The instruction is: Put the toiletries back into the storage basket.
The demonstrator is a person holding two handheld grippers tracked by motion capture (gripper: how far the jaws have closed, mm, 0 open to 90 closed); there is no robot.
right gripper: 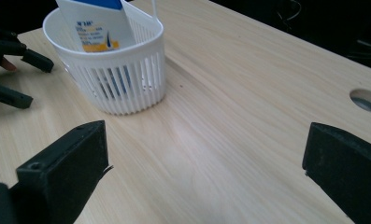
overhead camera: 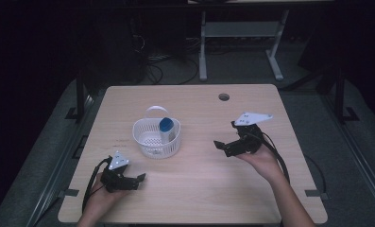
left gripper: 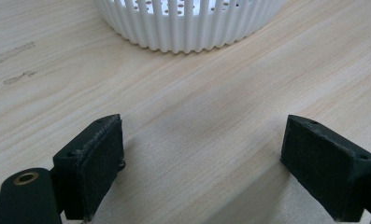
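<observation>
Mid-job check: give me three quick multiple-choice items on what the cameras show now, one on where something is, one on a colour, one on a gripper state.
1. Where is the bottle?
A. flat on the table
B. standing in the basket
C. held by a gripper

2. What colour is the bottle's cap?
A. blue
B. red
C. green

3. How do the jaws of the left gripper and the right gripper stand?
A. both closed
B. both wide apart, empty
C. one clamps the basket

Answers: B, it rises inside the basket; A, the cap shows blue from above; B, bare table lies between each pair.
</observation>
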